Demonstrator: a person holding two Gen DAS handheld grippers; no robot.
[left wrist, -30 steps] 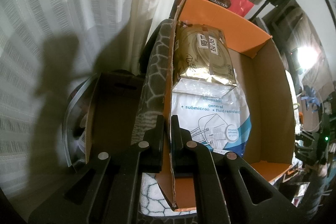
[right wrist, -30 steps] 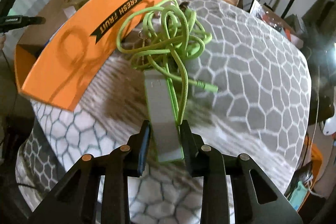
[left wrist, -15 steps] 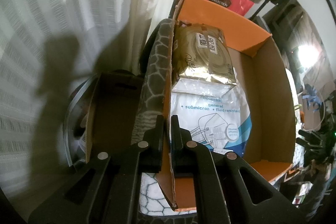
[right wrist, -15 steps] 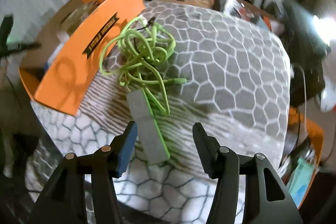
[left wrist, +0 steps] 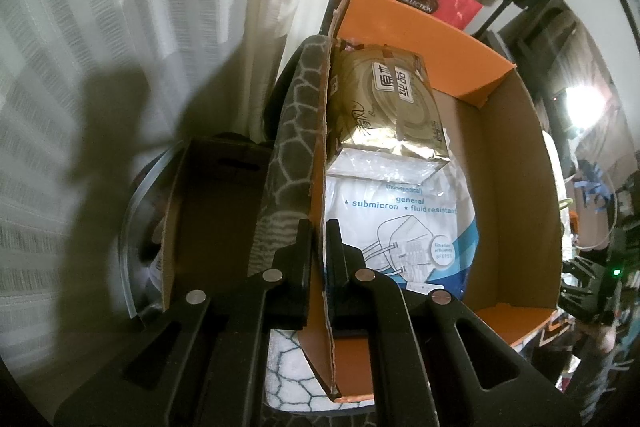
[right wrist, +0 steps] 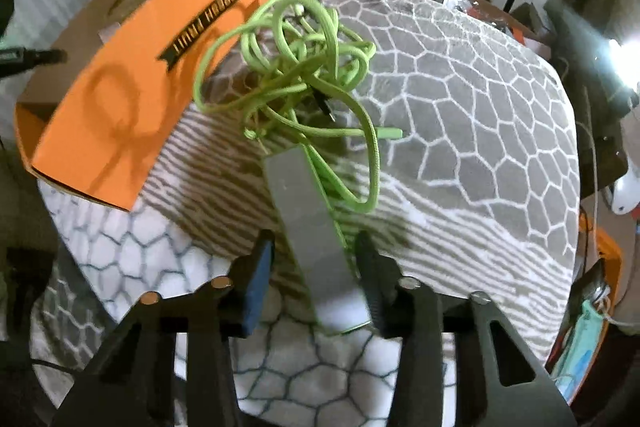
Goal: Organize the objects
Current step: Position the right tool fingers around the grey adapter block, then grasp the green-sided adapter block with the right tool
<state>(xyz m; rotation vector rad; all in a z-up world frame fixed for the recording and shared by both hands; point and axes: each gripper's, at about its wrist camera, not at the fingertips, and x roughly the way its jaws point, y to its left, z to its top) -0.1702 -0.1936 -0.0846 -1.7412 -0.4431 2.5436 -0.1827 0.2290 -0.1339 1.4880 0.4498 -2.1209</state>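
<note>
On the patterned cloth (right wrist: 460,115), beside the orange box (right wrist: 132,99), a grey power bank (right wrist: 316,239) is seen lying with its tangled green cable (right wrist: 296,67) piled at its far end. The right gripper (right wrist: 316,267) is found open, its fingers set to either side of the power bank's near end; the right finger appears to touch the casing, the left stands clear. A second ago the same item was clamped between these fingers, and half a second ago the jaws were spread wider and held farther back. It is judged that a release and re-approach were made, and that a firmer or straighter grasp is being prepared before transfer.

The left gripper (left wrist: 316,247) is recorded as unchanged across all three instants: it is closed on the box's side wall, steadying it. Inside the box, a gold packet (left wrist: 392,107) rests upon a white mask pack (left wrist: 408,223). Floor space remains along the right side, where the power bank could be received.
</note>
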